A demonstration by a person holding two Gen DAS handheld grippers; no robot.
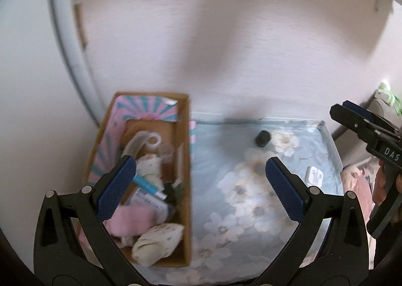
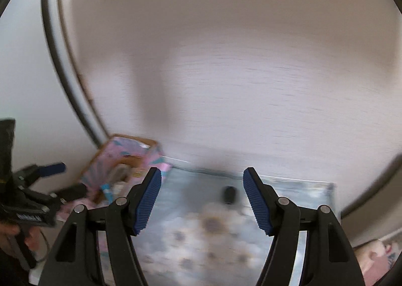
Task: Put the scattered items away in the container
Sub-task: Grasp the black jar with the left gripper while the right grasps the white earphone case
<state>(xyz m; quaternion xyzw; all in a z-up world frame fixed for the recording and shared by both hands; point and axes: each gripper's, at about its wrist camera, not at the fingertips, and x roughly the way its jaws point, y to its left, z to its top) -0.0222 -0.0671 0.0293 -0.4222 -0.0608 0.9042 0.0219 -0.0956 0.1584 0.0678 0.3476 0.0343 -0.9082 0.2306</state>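
A cardboard box [image 1: 186, 150] with a pink and teal lining stands at the left of a floral blue cloth [image 1: 226, 160]. It holds rolled socks, a blue pen, tape and other small things. On the cloth lie a small black cap [image 1: 262, 138] and a white charger [image 1: 314, 176]. My left gripper [image 1: 201, 173] hangs open above the box's right wall, holding nothing. My right gripper [image 2: 202, 198] is open and empty above the cloth [image 2: 201, 235], with the black cap [image 2: 229, 194] between and beyond its fingers. The box [image 2: 150, 150] sits to its left. Each gripper shows in the other's view.
A pale wall rises right behind the cloth and box. A white rounded frame [image 1: 65, 42] curves up at the left. Pink and green fabric [image 1: 359, 185] lies past the cloth's right edge. A hand [image 2: 10, 230] holds the left gripper's handle.
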